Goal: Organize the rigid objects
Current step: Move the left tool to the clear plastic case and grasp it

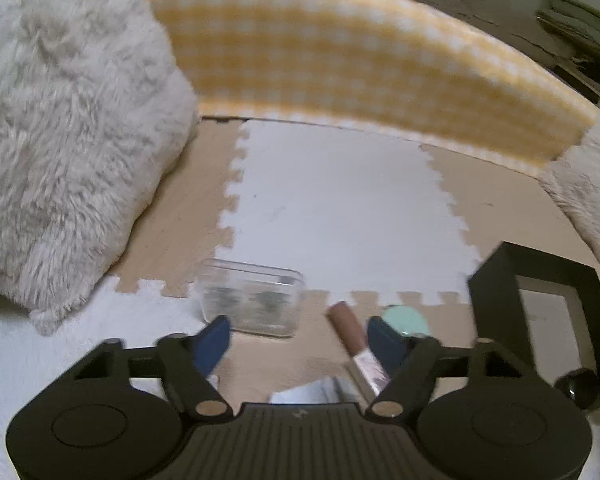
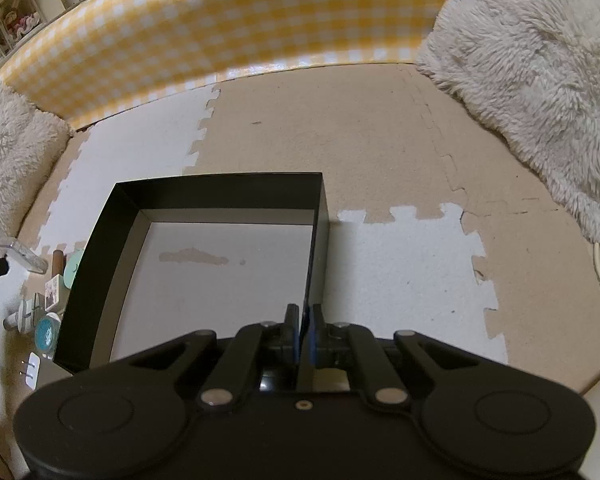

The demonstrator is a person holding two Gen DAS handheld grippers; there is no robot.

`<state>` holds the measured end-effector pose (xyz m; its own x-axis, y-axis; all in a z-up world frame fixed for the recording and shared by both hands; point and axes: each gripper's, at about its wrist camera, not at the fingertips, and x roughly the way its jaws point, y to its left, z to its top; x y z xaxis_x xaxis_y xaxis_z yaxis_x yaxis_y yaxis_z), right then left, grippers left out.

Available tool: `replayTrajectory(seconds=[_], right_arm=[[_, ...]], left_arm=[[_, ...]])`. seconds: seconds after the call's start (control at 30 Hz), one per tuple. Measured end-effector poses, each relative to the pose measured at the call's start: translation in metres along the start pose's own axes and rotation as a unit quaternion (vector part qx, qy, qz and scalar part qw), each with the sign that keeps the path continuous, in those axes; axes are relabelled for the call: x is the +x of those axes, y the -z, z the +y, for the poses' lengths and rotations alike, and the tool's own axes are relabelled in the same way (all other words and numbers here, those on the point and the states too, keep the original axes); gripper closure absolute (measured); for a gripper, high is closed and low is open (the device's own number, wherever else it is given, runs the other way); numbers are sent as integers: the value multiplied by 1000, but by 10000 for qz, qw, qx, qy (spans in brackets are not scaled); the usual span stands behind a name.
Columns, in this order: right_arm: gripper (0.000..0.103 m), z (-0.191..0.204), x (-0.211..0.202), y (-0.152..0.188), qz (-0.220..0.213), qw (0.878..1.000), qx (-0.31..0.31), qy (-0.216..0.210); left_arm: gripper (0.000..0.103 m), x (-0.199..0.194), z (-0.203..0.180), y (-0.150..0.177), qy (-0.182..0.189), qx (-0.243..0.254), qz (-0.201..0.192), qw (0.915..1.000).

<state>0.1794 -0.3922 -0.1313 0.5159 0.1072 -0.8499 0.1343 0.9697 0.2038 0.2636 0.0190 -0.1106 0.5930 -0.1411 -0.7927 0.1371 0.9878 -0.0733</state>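
An open black cardboard box (image 2: pixel 204 196) with a pale floor sits on tan and white foam floor tiles (image 2: pixel 380 140). The right gripper (image 2: pixel 305 320) pinches its near right wall. The left gripper (image 1: pixel 300 332) hangs parted, holding nothing, above a brown tube with a silver cap (image 1: pixel 350 330), just beside a clear plastic case (image 1: pixel 252 300).

Dim, warm indoor light, fisheye bending at the edges.
The left wrist view is smeared by motion blur; the right wrist view is sharper, with dark vignetted corners.
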Motion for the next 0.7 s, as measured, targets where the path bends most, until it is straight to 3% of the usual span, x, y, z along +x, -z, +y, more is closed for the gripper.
replayTrajectory(seconds=[0.07, 0.3, 0.57, 0.7], right_arm=[[98, 1, 0, 0, 3, 10000, -39, 27], [98, 4, 0, -1, 9, 9999, -123, 85], [98, 6, 0, -1, 14, 9997, -181, 136], [98, 7, 1, -1, 18, 9997, -200, 159]], left_arm=[[43, 7, 4, -3, 53, 55, -70, 9999], [43, 27, 5, -11, 158, 262, -492, 9983], [41, 52, 22, -12, -290, 413, -391, 9980], [27, 62, 26, -14, -261, 375, -313, 9985]])
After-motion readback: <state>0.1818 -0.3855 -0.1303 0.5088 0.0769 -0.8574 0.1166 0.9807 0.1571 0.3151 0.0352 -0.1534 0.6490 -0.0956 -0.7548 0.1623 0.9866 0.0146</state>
